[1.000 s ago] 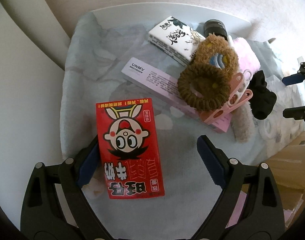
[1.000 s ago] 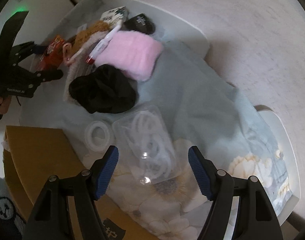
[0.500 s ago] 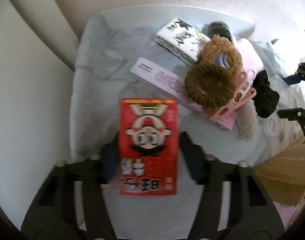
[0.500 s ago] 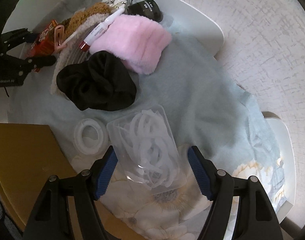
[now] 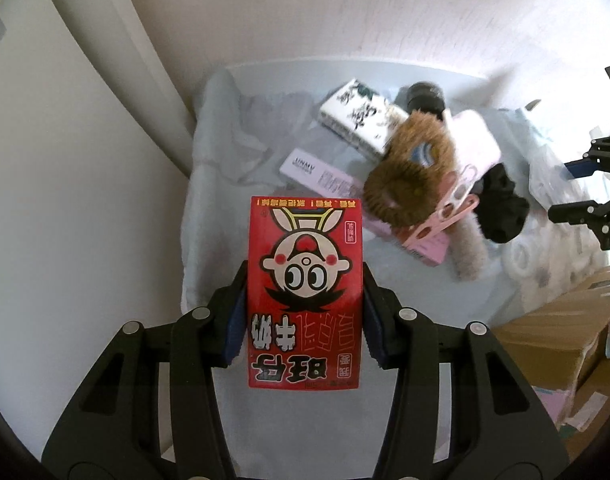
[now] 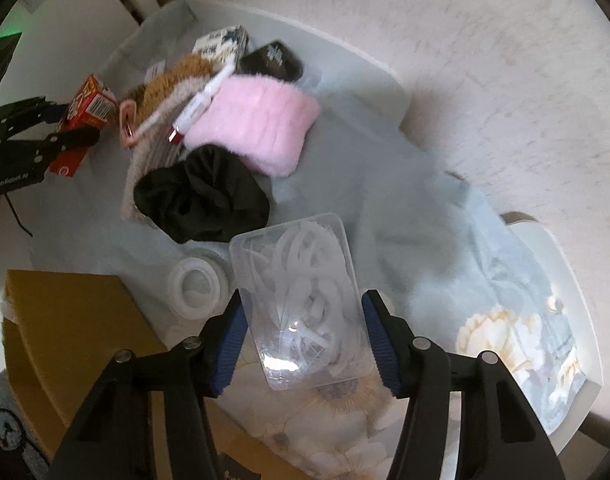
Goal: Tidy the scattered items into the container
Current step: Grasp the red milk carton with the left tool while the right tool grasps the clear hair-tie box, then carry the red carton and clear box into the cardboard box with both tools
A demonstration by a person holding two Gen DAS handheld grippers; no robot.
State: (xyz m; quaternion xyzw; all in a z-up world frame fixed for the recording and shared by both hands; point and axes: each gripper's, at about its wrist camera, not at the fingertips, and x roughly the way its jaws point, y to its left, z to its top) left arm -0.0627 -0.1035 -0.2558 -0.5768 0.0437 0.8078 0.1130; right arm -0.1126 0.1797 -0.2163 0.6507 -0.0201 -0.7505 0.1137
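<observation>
Jaws clamp red carton (image 5: 305, 292), clear box (image 6: 305, 304)

A white bench (image 5: 289, 70) with a rounded edge carries a pale blue cloth (image 6: 389, 184), printed with large cream flowers toward one end. Beyond it stretches a light, faintly speckled floor (image 6: 485, 40). A white panel (image 5: 65, 200) stands at the left. Soft daylight falls evenly over everything.

Both wrist views look steeply down, close over table (image 5: 345, 72); share black scrunchie (image 6: 203, 194), red carton (image 5: 305, 292).
</observation>
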